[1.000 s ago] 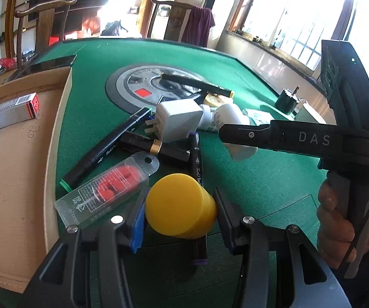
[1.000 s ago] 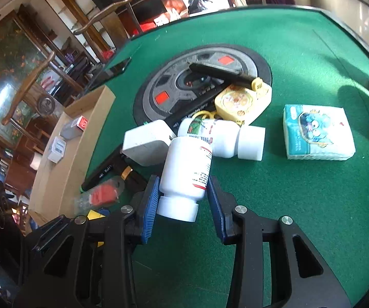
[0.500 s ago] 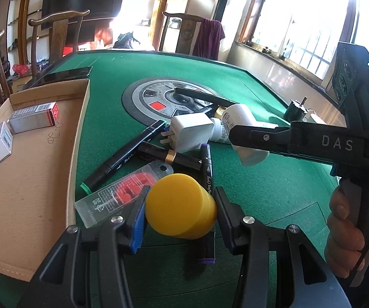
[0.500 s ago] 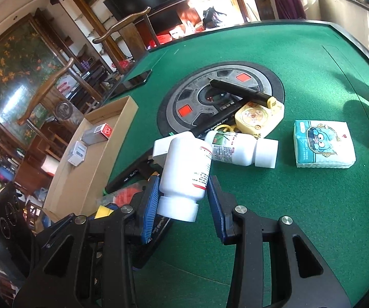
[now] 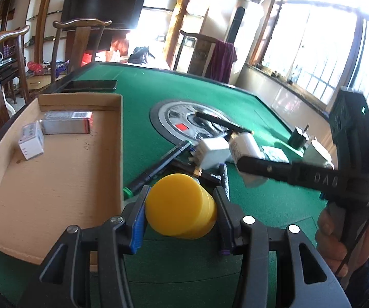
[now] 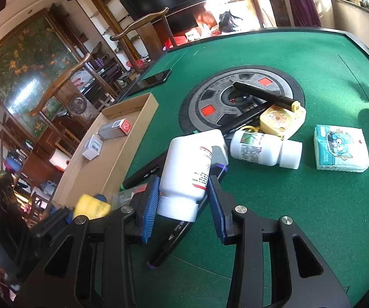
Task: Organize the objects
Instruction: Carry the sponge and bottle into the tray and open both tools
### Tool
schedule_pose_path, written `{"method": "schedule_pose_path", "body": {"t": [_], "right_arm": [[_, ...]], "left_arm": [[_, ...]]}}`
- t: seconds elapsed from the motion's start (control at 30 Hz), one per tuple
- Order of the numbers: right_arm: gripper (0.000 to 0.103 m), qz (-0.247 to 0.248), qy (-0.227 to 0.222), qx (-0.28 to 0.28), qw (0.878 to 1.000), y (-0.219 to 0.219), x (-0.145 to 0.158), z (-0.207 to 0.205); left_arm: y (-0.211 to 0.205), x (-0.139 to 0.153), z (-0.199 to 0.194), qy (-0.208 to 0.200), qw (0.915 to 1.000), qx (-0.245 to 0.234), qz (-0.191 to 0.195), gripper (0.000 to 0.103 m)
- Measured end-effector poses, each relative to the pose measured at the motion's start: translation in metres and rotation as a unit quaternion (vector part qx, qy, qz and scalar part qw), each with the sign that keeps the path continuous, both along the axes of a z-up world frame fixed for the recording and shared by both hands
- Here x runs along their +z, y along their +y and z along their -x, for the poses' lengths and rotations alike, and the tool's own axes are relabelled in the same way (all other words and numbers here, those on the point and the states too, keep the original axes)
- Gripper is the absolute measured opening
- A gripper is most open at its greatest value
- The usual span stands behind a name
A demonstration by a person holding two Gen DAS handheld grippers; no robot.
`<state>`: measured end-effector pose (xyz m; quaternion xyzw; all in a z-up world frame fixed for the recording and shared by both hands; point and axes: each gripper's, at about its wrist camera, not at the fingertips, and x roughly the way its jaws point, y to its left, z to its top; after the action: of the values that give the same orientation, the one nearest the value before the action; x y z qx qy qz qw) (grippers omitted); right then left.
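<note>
My left gripper is shut on a yellow bottle and holds it above the green table, just right of the cardboard tray. The bottle also shows in the right wrist view. My right gripper is shut on a white pill bottle, cap toward the camera, lifted above the pile; it shows in the left wrist view too. The tray holds two small boxes.
On the table lie black markers, a white charger plug, a second white bottle, a yellow case, a tissue pack and a phone. A round centre panel is set in the felt. Chairs stand behind.
Both grippers rose with their bottles. The left one swung left toward the tray, which now fills more of its view. The red-packaged item is hidden behind the yellow bottle.
</note>
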<state>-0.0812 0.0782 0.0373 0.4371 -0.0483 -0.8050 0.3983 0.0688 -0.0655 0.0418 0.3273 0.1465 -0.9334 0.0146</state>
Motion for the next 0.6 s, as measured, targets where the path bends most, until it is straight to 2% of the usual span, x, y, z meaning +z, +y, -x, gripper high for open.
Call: {"method": "schedule_pose_path", "body": {"t": [0.2, 0.47, 0.6], "right_arm": [[0.038, 0.010, -0.014, 0.012, 1.000, -0.007, -0.003, -0.009], [0.038, 0.021, -0.021, 0.035, 0.999, -0.036, 0.003, -0.026], [0.038, 0.014, -0.030, 0.055, 0.998, -0.063, 0.007, -0.028]], "left_arm": [[-0.033, 0.010, -0.002, 0.020, 0.9995, 0.022, -0.014, 0.049], [-0.080, 0.004, -0.006, 0.015, 0.9976, 0.057, -0.037, 0.048], [-0.108, 0.002, -0.017, 0.007, 0.9952, 0.090, -0.038, 0.048]]}}
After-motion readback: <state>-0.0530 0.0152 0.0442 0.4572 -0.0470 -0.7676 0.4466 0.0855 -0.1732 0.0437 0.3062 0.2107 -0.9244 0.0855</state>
